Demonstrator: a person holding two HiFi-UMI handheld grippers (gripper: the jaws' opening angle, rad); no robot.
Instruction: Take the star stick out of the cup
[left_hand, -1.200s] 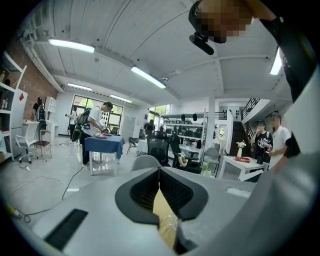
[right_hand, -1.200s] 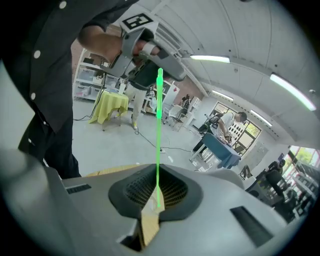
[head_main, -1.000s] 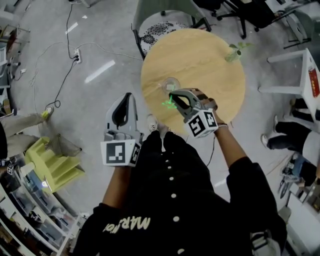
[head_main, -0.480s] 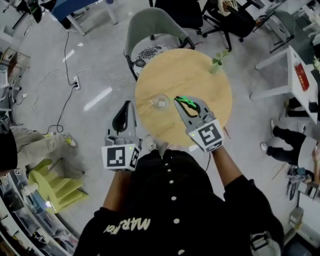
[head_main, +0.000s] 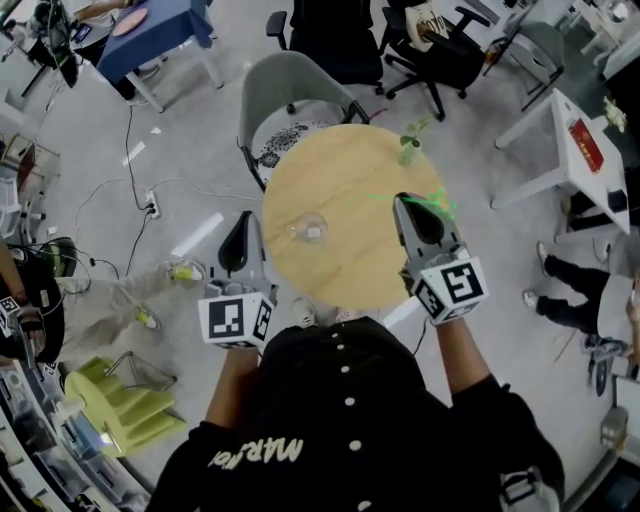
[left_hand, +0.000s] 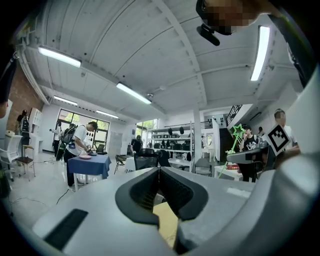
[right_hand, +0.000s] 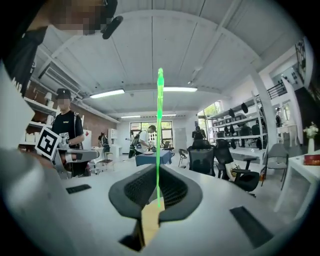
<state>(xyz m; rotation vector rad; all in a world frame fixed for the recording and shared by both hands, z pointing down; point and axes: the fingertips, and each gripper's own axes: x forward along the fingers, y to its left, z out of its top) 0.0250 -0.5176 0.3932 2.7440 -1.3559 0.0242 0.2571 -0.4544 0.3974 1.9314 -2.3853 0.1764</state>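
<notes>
- My right tongs (head_main: 405, 203) are clenched on the star stick (head_main: 440, 207). In the right gripper view the thin green shaft (right_hand: 159, 135) rises straight up from between the pads (right_hand: 158, 175), pinched near its lower end.
- The stick is out of the cup (head_main: 309, 229). It hangs in the air above the right edge of the table (head_main: 350, 275), well apart from the glass.
- The cup stands toward the left edge of the table, upright and, as far as I can tell, empty.
- My left tongs (head_main: 252, 216) are closed on nothing; in their own view the pads (left_hand: 159, 172) meet with no gap. They hang just off the table's near-left edge, beside the cup but not touching it.
- I judge the pulling-out step done, so what remains is to put the stick somewhere.
- That calls for a steady pinch, since the shaft is slim and top-heavy and could swivel between the pads.
- I would lower it onto bare wood near the right edge, clear of the cup and of the small plant (head_main: 410, 140) at the far edge, and only then let go.
</notes>
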